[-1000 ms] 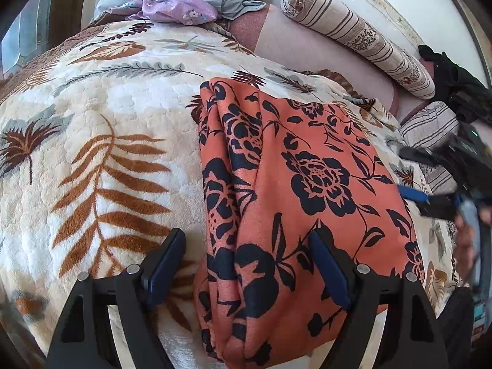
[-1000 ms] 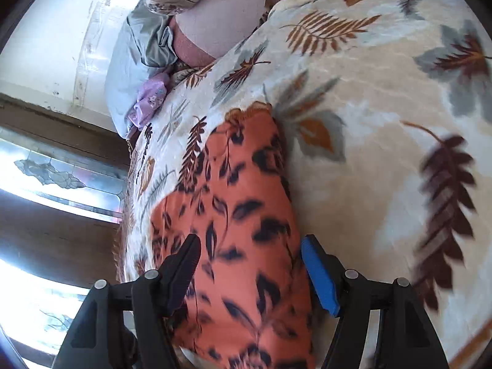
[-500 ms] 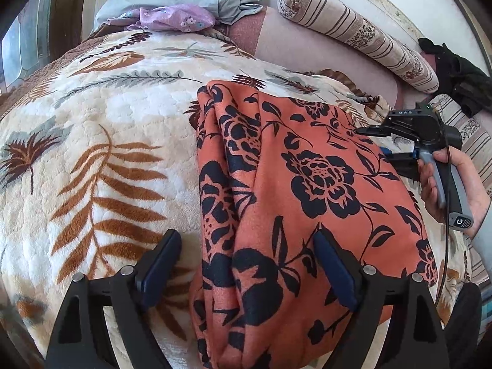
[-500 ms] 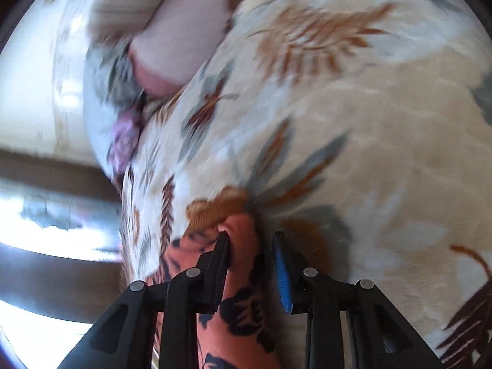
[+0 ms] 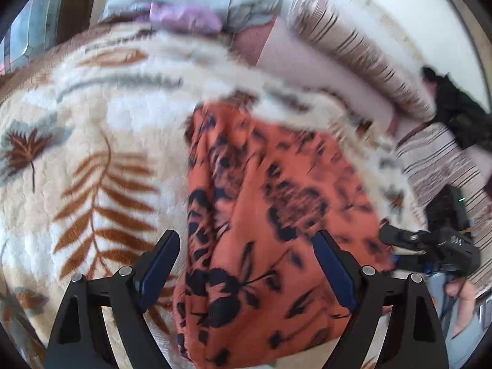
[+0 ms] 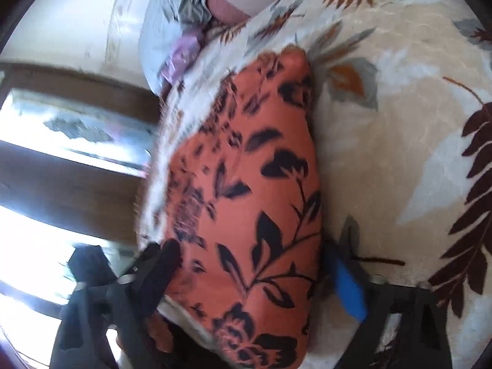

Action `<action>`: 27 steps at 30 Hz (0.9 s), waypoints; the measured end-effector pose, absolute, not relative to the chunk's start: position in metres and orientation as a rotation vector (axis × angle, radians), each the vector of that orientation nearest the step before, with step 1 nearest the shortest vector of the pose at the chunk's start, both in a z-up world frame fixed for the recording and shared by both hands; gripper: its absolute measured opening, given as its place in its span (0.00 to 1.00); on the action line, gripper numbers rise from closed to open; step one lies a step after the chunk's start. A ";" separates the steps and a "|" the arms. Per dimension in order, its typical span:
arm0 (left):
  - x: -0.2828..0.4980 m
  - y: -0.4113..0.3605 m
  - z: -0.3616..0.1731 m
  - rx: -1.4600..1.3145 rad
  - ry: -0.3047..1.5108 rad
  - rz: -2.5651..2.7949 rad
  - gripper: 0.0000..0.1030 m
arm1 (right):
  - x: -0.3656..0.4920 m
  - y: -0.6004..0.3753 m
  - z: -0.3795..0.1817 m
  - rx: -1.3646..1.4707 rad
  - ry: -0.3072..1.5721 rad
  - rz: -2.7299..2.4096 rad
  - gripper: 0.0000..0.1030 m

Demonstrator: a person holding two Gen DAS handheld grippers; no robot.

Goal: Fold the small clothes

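the folded orange floral garment (image 5: 270, 230) lies on the leaf-print blanket (image 5: 101, 160); the left gripper (image 5: 246, 270) hangs over its near end, jaws spread wide, while the right gripper (image 6: 255, 276), jaws just reopened, straddles its side edge without pinching it

Bright daylight glares through the window (image 6: 61, 141); both fisheye views are motion-blurred, edges curved and dark.

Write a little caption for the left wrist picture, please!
Open left gripper hovering over a folded orange flowered cloth on a leaf-patterned blanket.
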State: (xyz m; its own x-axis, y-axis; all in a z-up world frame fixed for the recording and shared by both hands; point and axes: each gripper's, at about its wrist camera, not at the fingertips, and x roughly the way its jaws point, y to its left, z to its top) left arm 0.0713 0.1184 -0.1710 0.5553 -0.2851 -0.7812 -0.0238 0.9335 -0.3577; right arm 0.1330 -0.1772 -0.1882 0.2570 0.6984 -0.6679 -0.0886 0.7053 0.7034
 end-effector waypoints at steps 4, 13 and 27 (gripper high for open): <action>0.069 0.124 -0.178 -0.402 0.981 -0.177 0.67 | 0.122 -0.178 -0.194 0.619 1.155 0.502 0.38; 0.114 0.141 -0.155 -0.514 0.978 -0.178 0.71 | 0.116 -0.183 -0.198 0.705 1.150 0.515 0.59; 0.099 0.147 -0.150 -0.424 1.013 -0.138 0.81 | 0.117 -0.203 -0.189 0.766 1.123 0.520 0.66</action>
State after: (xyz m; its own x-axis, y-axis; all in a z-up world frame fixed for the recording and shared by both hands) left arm 0.0989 0.1471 -0.1503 0.5285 -0.3053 -0.7921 -0.0819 0.9104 -0.4056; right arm 0.1172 -0.2028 -0.1888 0.3605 0.7142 -0.6000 0.0040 0.6421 0.7666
